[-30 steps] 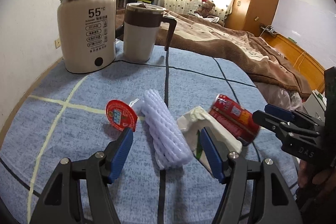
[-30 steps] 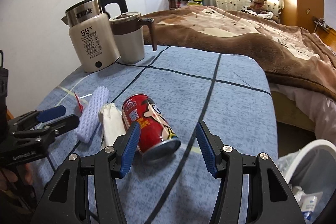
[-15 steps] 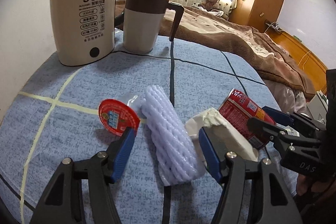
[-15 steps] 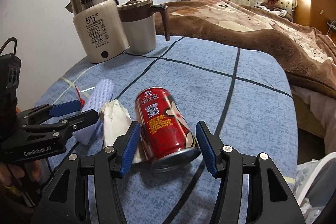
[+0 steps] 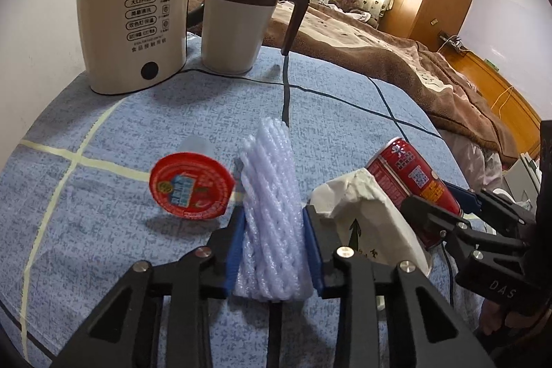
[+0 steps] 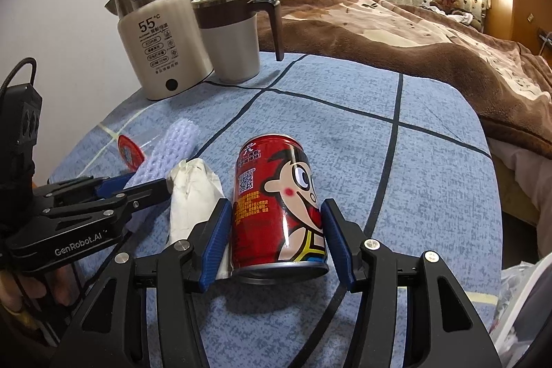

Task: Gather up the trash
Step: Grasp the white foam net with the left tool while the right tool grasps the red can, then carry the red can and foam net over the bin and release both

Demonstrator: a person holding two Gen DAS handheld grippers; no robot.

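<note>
A white foam net sleeve (image 5: 270, 192) lies on the blue tablecloth (image 5: 145, 126). My left gripper (image 5: 274, 249) is shut on its near end, blue pads pressed into both sides. A red-lidded jelly cup (image 5: 191, 183) lies to its left, a crumpled paper wrapper (image 5: 365, 216) to its right. A red drink can (image 6: 277, 195) lies on its side between my right gripper's (image 6: 276, 237) blue pads, which stand close against its sides. The can also shows in the left wrist view (image 5: 410, 175). The sleeve (image 6: 174, 143) and wrapper (image 6: 193, 195) show left of the can.
A cream electric kettle (image 5: 134, 16) and a lidded mug (image 5: 238, 23) stand at the table's far side, with a black cord (image 5: 286, 92) trailing across the cloth. A bed with a brown blanket (image 6: 414, 37) lies beyond. A white bin's bag edge (image 6: 521, 292) shows at the lower right.
Both grippers moved forward and lower. The left jaws closed onto the foam sleeve. The right jaws narrowed around the can.
</note>
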